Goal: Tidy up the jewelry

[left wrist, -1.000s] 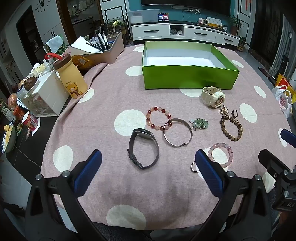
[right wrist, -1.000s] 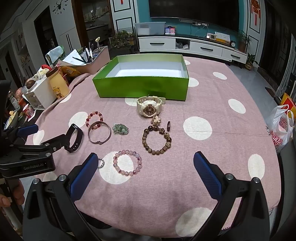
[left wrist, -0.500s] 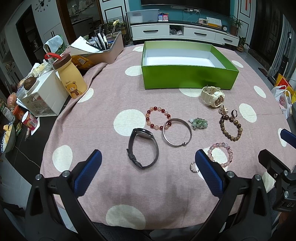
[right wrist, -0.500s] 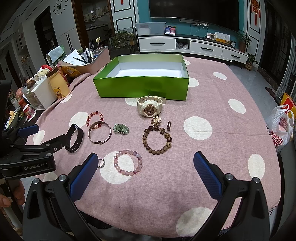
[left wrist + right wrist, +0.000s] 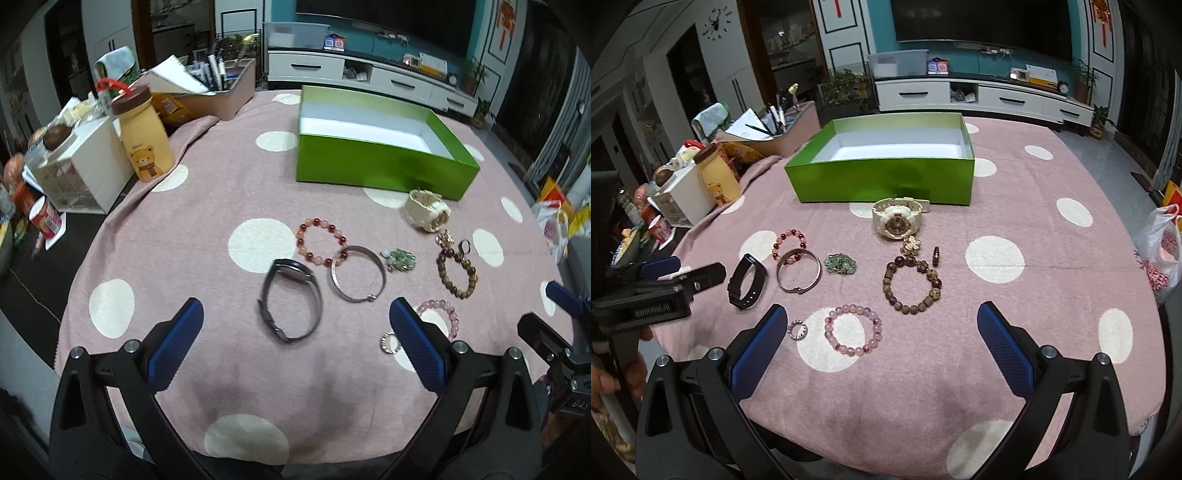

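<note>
Home living room: wall TV (image 5: 982,22), white TV cabinet (image 5: 982,96), wall clock (image 5: 716,25), polka-dot tablecloth (image 5: 1015,206).

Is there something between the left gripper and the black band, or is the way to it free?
Nothing visible blocks it. The left gripper is open, and the black band lies on the cloth just ahead, between its fingertips' line. The silver bangle lies beside the band, to the right.
</note>
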Tool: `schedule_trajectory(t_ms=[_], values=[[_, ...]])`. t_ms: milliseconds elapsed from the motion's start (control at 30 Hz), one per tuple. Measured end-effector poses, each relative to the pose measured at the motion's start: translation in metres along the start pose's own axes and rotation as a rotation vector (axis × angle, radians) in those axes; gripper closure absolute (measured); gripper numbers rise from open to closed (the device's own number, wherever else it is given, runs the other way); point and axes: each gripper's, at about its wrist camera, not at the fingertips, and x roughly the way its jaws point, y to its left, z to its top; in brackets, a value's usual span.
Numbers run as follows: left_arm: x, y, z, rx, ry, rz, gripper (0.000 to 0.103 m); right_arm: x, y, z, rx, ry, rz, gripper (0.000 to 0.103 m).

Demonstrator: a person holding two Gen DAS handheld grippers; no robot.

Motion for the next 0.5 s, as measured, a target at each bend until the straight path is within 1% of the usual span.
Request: schedule_trajectory(t_ms=[67,167,267,400,433,500], values=[[0.003,0.012,-0.002,-0.026,-0.005,-0.01,0.002,0.004,-0.002,-0.004,-0.006,0.009,0.02,0.001],[0.01,0.022,-0.008,-0.039,0.0,-0.012,0.002,0.014,-0.004,-0.013,-0.015,0.038,0.049,0.001],[0.019,0.026,-0.018,-0.037,0.019,-0.014,0.002,0.023,-0.002,-0.023,-0.027,0.062,0.09,0.001],[0.033,0.033,-0.024,-0.065,0.044,-0.017,0.002,0.036,0.004,-0.029,-0.037,0.084,0.119,0.002],[0.036,0.035,-0.023,-0.076,0.046,-0.015,0.002,0.037,0.004,-0.03,-0.037,0.087,0.124,0.002],[0.04,0.038,-0.021,-0.097,0.048,-0.01,0.002,0.041,0.006,-0.031,-0.047,0.091,0.127,0.007]])
